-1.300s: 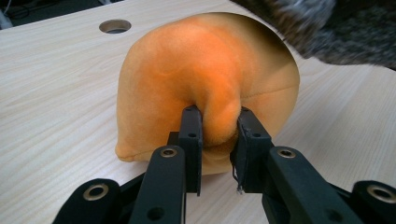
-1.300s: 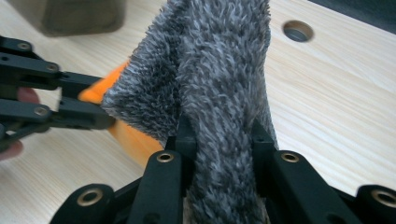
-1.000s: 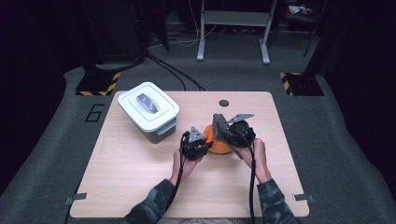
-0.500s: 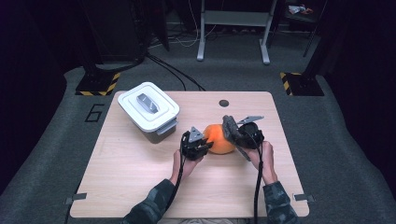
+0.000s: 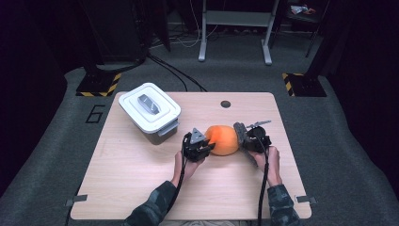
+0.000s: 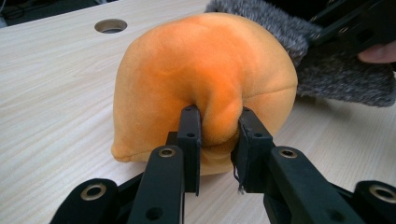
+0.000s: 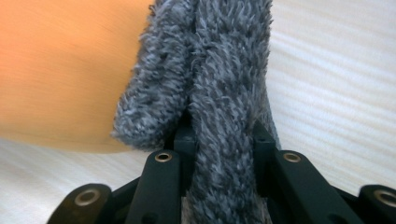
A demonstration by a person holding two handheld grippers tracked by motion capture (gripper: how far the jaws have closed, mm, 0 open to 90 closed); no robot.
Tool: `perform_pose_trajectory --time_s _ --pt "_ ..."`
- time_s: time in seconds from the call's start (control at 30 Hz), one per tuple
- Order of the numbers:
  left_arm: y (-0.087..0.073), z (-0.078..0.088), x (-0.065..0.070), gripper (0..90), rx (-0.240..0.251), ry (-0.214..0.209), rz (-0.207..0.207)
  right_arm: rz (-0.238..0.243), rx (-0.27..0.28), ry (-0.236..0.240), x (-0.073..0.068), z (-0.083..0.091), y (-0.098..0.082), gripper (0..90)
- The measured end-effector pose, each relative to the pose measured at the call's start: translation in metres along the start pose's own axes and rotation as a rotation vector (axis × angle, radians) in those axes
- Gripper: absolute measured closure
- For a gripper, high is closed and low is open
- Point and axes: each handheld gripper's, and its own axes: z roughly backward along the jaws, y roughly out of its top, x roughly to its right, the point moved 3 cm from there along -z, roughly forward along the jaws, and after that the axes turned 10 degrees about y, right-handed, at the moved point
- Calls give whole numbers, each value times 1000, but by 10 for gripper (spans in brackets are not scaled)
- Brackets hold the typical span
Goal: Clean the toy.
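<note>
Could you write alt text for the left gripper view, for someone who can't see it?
Two black jaws pinch a fold of a soft orange plush toy resting on a pale wooden table. A fuzzy grey fabric piece lies against the toy's far right side.

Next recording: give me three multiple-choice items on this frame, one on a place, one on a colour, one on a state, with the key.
1. Where does the white lidded box stand on the table in the high view?
A. far left part
B. near right corner
C. centre front

2. What colour is the plush toy in the left gripper?
A. green
B. orange
C. blue

3. What is the right gripper doing?
A. hanging open above the table
B. clamped on grey furry fabric
C. gripping the box handle

Key: 1 A, the box sits near the far left edge; 2 B, its plush surface is orange; 3 B, fur is pinched between its jaws.
</note>
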Motion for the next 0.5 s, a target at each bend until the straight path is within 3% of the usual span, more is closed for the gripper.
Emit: perform_pose_trajectory --time_s 0.27,0.37,0.5 --pt "0 1 0 742 -3 0 0 -41 -46 16 12 -19 -11 717" --pt "0 1 -1 741 -1 0 5 -28 -37 -9 11 -13 -9 719" --pt "0 1 0 738 -1 -3 5 -22 9 -35 9 10 -3 721"
